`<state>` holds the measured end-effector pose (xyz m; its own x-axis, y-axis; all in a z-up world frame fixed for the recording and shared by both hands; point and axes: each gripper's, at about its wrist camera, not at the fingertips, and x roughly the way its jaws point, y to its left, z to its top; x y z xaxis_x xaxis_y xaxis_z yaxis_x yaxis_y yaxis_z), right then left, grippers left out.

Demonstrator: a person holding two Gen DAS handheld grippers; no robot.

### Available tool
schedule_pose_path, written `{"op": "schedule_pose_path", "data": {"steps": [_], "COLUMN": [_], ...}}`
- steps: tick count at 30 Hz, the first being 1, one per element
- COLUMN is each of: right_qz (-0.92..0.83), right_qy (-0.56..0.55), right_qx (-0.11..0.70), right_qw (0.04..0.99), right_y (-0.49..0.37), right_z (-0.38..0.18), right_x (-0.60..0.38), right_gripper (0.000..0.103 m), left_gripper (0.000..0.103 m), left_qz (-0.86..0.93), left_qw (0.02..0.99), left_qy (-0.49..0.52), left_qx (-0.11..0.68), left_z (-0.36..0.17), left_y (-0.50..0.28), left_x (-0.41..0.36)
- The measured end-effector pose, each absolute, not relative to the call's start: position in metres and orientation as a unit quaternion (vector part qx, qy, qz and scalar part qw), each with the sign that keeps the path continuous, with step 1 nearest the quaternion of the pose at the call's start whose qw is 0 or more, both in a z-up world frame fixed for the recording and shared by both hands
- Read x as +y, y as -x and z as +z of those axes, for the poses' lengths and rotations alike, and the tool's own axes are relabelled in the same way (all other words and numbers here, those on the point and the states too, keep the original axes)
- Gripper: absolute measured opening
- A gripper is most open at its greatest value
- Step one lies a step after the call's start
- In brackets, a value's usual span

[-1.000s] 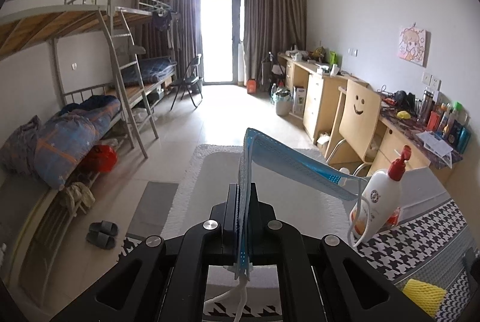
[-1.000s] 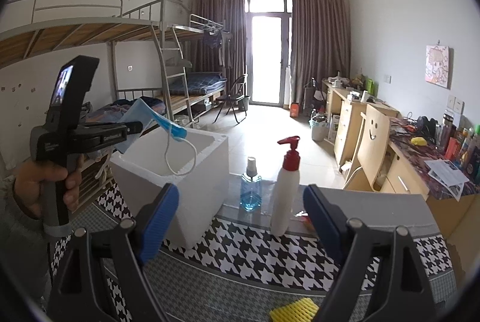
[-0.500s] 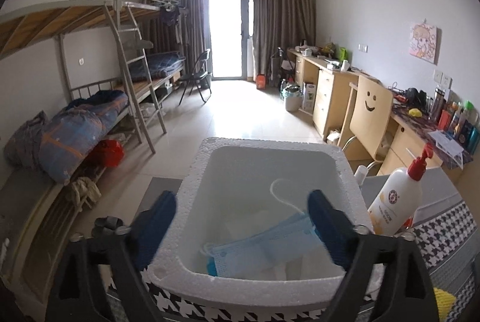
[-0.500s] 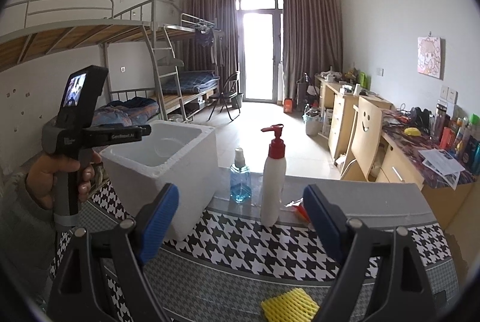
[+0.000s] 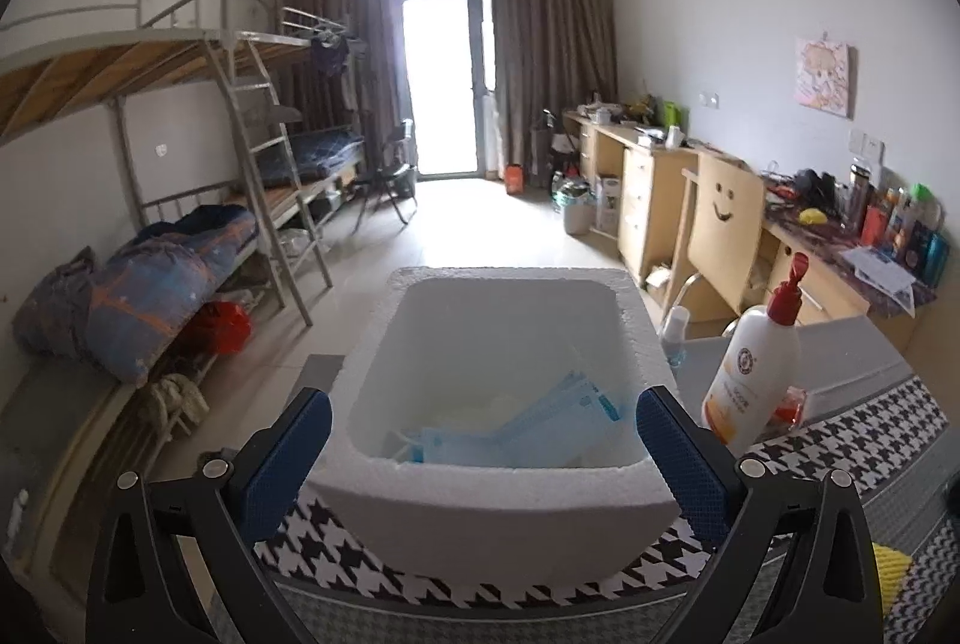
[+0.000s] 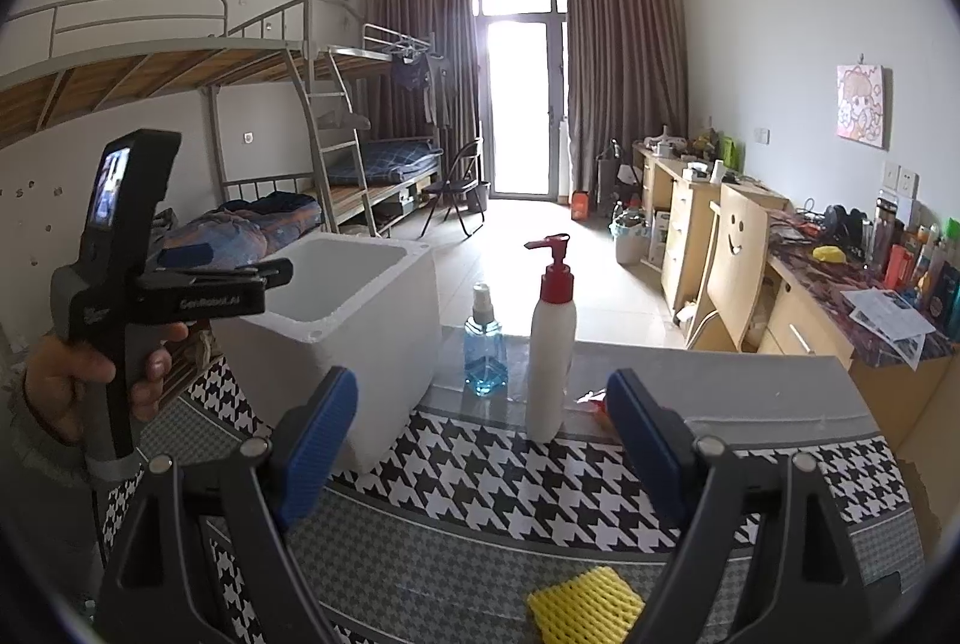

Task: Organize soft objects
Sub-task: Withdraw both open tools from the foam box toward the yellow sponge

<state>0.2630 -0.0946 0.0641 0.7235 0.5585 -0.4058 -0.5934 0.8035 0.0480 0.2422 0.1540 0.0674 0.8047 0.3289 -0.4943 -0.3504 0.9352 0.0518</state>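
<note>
Daylight from the tall window at the far end washed over a dormitory room, bunk beds along one wall and desks along the other, with a houndstooth cloth (image 6: 480,470) spread on the near table. On it sat a white foam box (image 5: 498,488), and down inside lay the blue face masks (image 5: 528,428), slumped against the wall nearest the pump bottle (image 5: 756,368).

The left gripper (image 5: 480,434) hovered at the box's near rim with its jaws having just swung apart as wide as they go, nothing between the blue pads — the masks were let go and lying loose. The right gripper (image 6: 480,440) hung over the cloth, jaws well apart and empty, the yellow sponge (image 6: 585,608) lying just below it.

What might have gone wrong from there, to my eye: the left jaws straddled the box's near wall closely, so pulling back carelessly could have nudged the light foam box or tipped it toward the bottles. An ear loop could also have caught on a pad and dragged a mask back out. On the right, a reach for the sponge was clear enough, though a wide swing could have knocked the tall pump bottle over.

By count: one box, one sponge, one pump bottle, one small blue spray bottle (image 6: 485,344), two grippers. The masks overlapped — at least two, I could not say more.
</note>
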Motion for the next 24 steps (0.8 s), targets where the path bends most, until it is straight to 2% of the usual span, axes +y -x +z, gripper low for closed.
{"op": "schedule_pose_path", "data": {"steps": [24], "right_qz": [0.313], "right_qy": [0.036], "right_qx": [0.187], "right_qw": [0.930], "right_y": [-0.237], "right_z": [0.066], "right_x": [-0.112], "right_gripper": [0.088], "left_gripper": [0.102], "left_qz": [0.179], "left_qw": [0.946], "left_qy": [-0.003], "left_qx": [0.268], "left_z": [0.058], "left_y": [-0.218], "left_x": [0.117]}}
